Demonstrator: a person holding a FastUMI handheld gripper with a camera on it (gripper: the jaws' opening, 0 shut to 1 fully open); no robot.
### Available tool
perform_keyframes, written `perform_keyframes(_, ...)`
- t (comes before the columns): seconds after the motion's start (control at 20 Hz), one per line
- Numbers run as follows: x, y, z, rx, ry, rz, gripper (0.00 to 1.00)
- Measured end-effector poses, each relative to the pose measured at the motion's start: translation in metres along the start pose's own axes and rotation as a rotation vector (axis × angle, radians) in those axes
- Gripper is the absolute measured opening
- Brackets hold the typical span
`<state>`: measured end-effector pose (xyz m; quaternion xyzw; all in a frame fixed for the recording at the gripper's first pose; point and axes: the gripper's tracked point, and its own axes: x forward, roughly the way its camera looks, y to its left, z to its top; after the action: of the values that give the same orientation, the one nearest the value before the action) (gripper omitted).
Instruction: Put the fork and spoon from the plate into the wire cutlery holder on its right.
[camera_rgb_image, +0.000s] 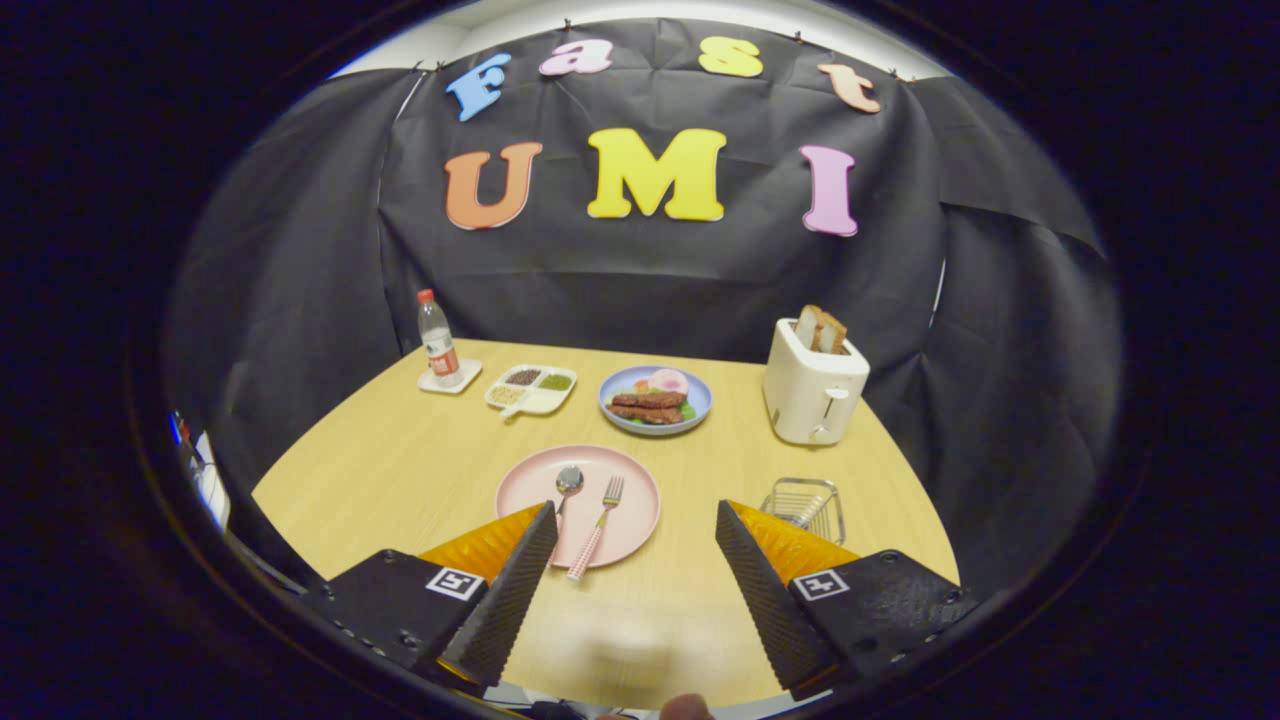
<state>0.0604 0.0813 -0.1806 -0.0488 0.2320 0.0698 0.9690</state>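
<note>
— Gripper view: where are the fork and spoon seen against the gripper?

— Both are seen on the pink plate, just ahead of the 2 fingers, which are spread wide with nothing held. The fork's handle end is found between the fingertips, close to the left one.

— What room is left around them?

— Bare table is seen left of the plate; the wire cutlery holder is set well to the right, before the toaster.

— How are they pointed?

— Both are laid lengthwise, heads away, handles toward the gripper; the fork is slightly tilted.
</note>
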Motion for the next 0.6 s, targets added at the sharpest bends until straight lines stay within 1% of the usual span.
perform_keyframes(0.25,0.058,0.019,-0.035,-0.045,0.169,0.000,0.96)
perform_keyframes(0.45,0.097,0.025,-0.046,-0.049,0.250,-0.008,0.88)
perform_keyframes(0.6,0.115,0.028,-0.055,-0.038,0.314,-0.016,0.82)
